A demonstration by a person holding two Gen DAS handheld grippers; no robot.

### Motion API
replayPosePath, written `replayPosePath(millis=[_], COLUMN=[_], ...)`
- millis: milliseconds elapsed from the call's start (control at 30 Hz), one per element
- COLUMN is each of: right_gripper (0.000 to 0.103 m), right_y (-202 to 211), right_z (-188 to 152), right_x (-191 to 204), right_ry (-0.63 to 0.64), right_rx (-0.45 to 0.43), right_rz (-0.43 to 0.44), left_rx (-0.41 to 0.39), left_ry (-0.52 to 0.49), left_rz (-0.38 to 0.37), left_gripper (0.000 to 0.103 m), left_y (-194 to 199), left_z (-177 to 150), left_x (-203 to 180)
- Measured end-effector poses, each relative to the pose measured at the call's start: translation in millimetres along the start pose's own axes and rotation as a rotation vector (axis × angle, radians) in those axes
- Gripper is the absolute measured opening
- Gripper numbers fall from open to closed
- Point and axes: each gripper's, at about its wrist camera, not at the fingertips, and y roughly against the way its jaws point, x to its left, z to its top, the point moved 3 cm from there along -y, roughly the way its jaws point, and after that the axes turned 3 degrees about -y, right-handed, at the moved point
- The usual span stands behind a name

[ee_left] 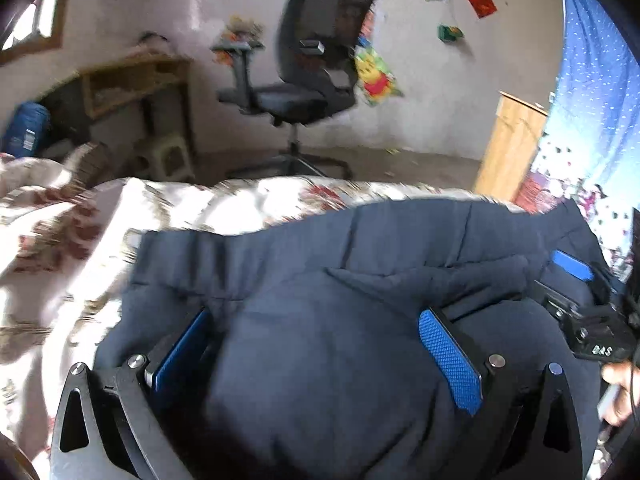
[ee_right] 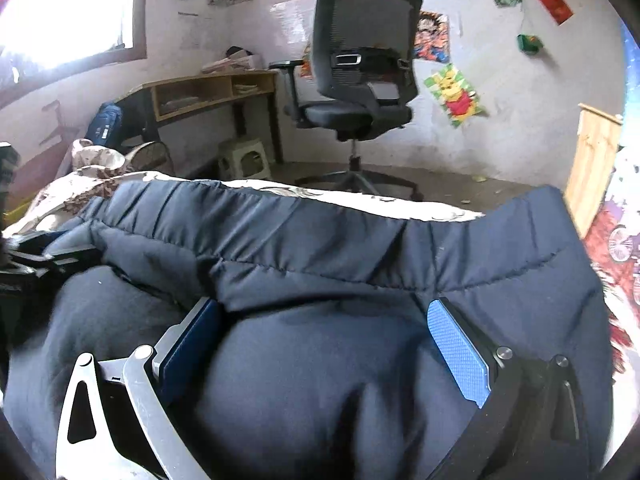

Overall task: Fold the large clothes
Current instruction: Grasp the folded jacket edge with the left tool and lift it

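**Inspector:** Where is the garment?

**Assistant:** The garment (ee_right: 320, 248), dark navy and quilted, lies across the bed (ee_left: 60, 240), on its floral cover. A stitched band runs along its far edge. Nearer the cameras a soft bulge of the same cloth fills the lower half of both views.

**Inspector:** The grippers?

**Assistant:** The left gripper (ee_left: 316, 344) stands with its fingers wide apart, the bulge of cloth between the blue pads; nothing is pinched. The right gripper (ee_right: 328, 344) is likewise spread, cloth bulging between its fingers, not clamped. In the left view the right gripper shows at the right edge, near and level with the left one.

**Inspector:** Step in hand?

**Assistant:** By my judgement, a fold is under way: one layer is over another, and both grippers are released on the near part. Whether they are pressing it flat or about to take hold, I cannot tell.

**Inspector:** Next move?

**Assistant:** Probably closing on an edge with each gripper, at matching heights, taking all layers and not only the top one.

**Inspector:** Surroundings?

**Assistant:** Beyond the bed, an office chair (ee_right: 360, 60) and a desk (ee_right: 212, 92) against the wall, well apart from the work.
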Motion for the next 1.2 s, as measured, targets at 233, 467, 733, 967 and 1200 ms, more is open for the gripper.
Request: replayPosePath(millis=[233, 467, 733, 967, 1200], right_gripper=[0.102, 0.102, 0.102, 0.102, 0.102], right_y=[73.1, 118.2, 100.1, 72.1, 38.8], right_z=[-18.0, -25.4, -36.5, -48.4, -60.2], right_x=[-13.4, -51.6, -144.2, -179.2, -151.5], right_ry=[-0.041, -0.026, -0.374, -0.548, -0.445], right_rx=[-0.069, -0.109, -0.048, 0.006, 0.129], right_rz=[-0.047, -0.138, -0.106, 0.104, 0.180], left_rx=[-0.084, 0.003, 0.151, 0.245, 0.341], left_ry=[0.111, 0.173, 0.281, 0.309, 0.335], left_rz=[0.008, -0.017, -0.137, -0.212, -0.342], left_gripper=[0.103, 0.103, 0.103, 0.103, 0.103], left_y=[55.6, 79.4, 57.5, 29.5, 3.2], left_z=[-0.4, -25.4, -57.7, -71.8, -81.9], left_x=[41.5, 86.4, 105.7, 110.3, 118.4])
